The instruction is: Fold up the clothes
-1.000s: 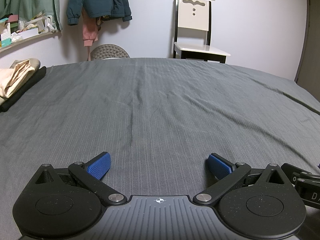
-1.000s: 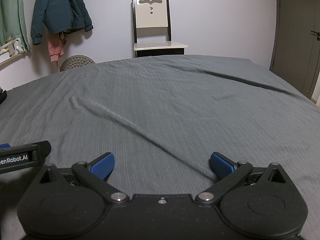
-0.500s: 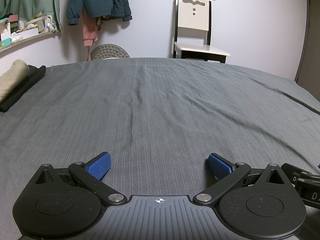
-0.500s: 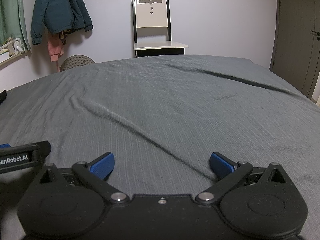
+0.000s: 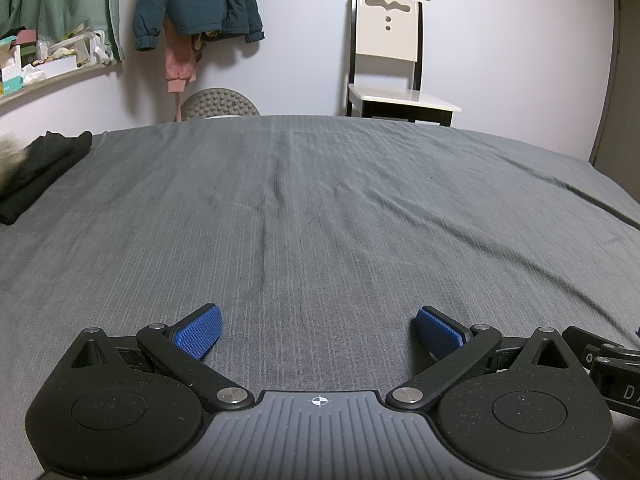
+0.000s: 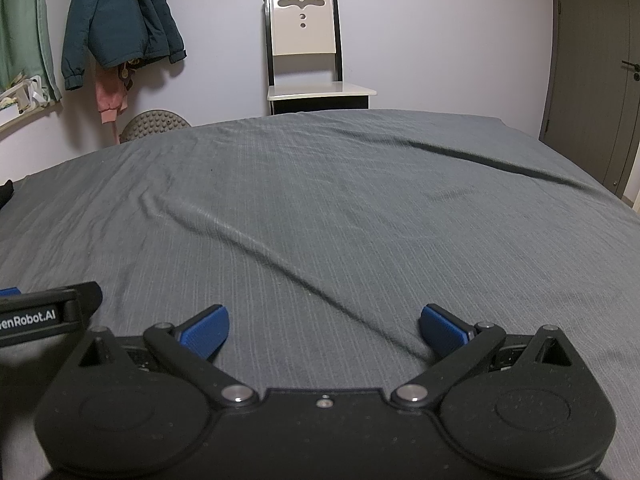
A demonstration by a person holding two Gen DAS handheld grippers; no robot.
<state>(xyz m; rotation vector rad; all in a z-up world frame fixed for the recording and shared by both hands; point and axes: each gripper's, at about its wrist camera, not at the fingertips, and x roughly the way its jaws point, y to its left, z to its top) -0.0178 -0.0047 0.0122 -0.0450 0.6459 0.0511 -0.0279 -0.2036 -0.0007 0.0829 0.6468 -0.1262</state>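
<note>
A black folded garment [image 5: 38, 170] lies at the far left edge of the grey bed sheet [image 5: 340, 208]; a blurred pale shape sits at its left end. Only its black tip [image 6: 6, 194] shows in the right wrist view. My left gripper [image 5: 318, 330] rests low over the sheet, open, with nothing between its blue pads [image 5: 200, 330]. My right gripper [image 6: 324, 330] sits just to its right, also open and empty, above a long diagonal crease. Part of the left gripper's body [image 6: 44, 312] shows at the left of the right wrist view.
A white chair [image 5: 390, 64] stands against the far wall beyond the bed. A teal jacket [image 5: 192, 0] and pink garment hang at the left, above a grey dimpled cushion [image 5: 218, 102]. A cluttered shelf [image 5: 52, 64] runs along the left wall. A door [image 6: 592, 80] stands right.
The beige garment that lay on the black one at the far left has gone from view, leaving a blur. Both grippers have stayed still and open.
</note>
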